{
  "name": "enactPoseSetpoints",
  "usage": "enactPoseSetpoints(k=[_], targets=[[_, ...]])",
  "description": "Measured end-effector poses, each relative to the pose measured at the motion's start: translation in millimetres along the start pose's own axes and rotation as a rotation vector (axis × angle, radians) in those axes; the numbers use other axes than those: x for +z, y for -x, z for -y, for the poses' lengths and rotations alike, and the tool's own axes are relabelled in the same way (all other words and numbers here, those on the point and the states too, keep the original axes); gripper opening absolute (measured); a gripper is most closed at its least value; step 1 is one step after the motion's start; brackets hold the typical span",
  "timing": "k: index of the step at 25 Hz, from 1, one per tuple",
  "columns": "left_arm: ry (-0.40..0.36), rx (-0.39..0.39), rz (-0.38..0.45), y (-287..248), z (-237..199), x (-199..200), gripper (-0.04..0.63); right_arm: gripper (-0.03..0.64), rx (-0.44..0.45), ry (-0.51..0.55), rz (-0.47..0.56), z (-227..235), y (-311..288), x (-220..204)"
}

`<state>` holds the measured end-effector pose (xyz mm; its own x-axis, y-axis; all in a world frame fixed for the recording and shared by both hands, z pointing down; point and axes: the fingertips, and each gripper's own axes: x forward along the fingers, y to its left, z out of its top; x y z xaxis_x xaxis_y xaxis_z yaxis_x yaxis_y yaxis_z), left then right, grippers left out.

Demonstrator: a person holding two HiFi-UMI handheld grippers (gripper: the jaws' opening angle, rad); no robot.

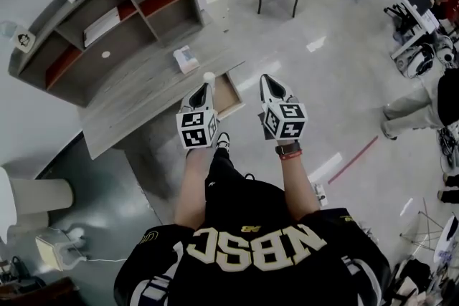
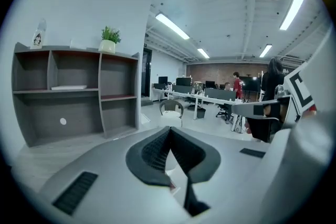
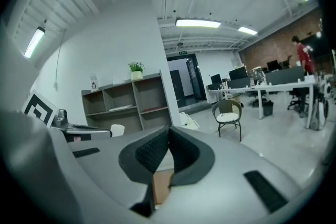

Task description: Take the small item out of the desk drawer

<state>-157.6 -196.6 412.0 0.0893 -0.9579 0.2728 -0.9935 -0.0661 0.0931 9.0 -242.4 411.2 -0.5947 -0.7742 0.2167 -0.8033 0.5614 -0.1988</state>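
My left gripper (image 1: 205, 87) seems clamped on the white item (image 1: 209, 77); light, maybe crushable, so grip its edge gently; right gripper (image 1: 267, 79) closed, empty.

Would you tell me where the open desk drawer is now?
In the head view, the drawer sticks out of the grey desk's near edge, between the left gripper and right gripper.

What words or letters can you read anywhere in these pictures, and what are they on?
"NBSC": big pale letters on the person's black shirt.
The marker cubes: black-and-white patterns, no words.
The card on the shelf top: too small to read.
The booklet on the desk: too small to read.
The green sign over the door: too blurred.
The small white item: no print visible.
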Motion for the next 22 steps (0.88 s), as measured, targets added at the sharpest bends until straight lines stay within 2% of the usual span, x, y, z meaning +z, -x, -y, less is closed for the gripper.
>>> enactPoseSetpoints(k=[11, 17, 22], targets=[[-0.031, 0.023, 0.212, 57.6, 20.2, 59.5, 0.014, 0.006, 0.018, 0.083, 0.091, -18.4, 32.1, 36.4], [0.005, 0.015, 0.214, 68.8, 21.7, 60.2, 0.014, 0.006, 0.026, 0.102, 0.095, -26.5, 38.8, 35.4], [-0.004, 0.022, 0.206, 63.8, 18.8, 53.2, 0.014, 0.006, 0.033, 0.110, 0.082, -28.7, 32.6, 30.4]])
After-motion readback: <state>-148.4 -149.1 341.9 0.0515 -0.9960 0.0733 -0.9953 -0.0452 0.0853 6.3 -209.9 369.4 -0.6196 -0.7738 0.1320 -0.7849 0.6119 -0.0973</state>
